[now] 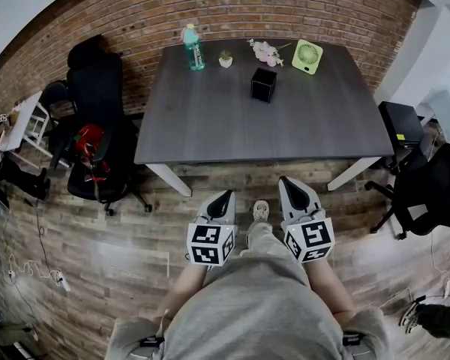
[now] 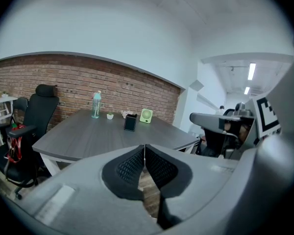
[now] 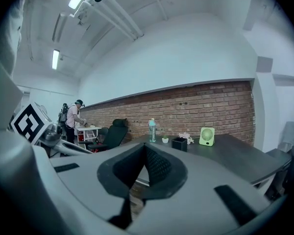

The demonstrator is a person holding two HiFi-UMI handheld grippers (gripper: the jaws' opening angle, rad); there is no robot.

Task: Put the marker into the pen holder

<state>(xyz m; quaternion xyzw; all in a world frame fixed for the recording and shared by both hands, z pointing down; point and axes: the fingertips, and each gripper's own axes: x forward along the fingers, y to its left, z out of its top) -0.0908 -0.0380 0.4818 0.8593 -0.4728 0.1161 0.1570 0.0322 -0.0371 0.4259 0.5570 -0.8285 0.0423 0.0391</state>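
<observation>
The person stands back from the table (image 1: 210, 126), which fills the upper middle of the head view, with both tools held low at the bottom centre of the frame, near the body. The left gripper (image 2: 145, 152) is clenched, its ribbed pads pressed together with nothing between them. The right gripper (image 3: 146, 154) is shut tight and empty as well. The pen holder (image 1: 263, 84), a small black cube, stands upright towards the far edge of the table. The water bottle (image 1: 193, 48) and little plant (image 1: 225, 59) lie to its upper left, and the flowers (image 1: 266, 52) and green fan (image 1: 307, 57) just beyond it to the right. No marker shows in any view. From this distance nobody can see into the holder's open top, so the marker may already be inside, or it may lie out of sight elsewhere. The scene fits both, and a closer, steeper look down into the cube would probably settle it. Any work at the holder likely calls for a straight approach from above along the bare near side of the table, since the cube looks light enough to slide or tip if nudged sideways, and the crowded far side leaves little room.
</observation>
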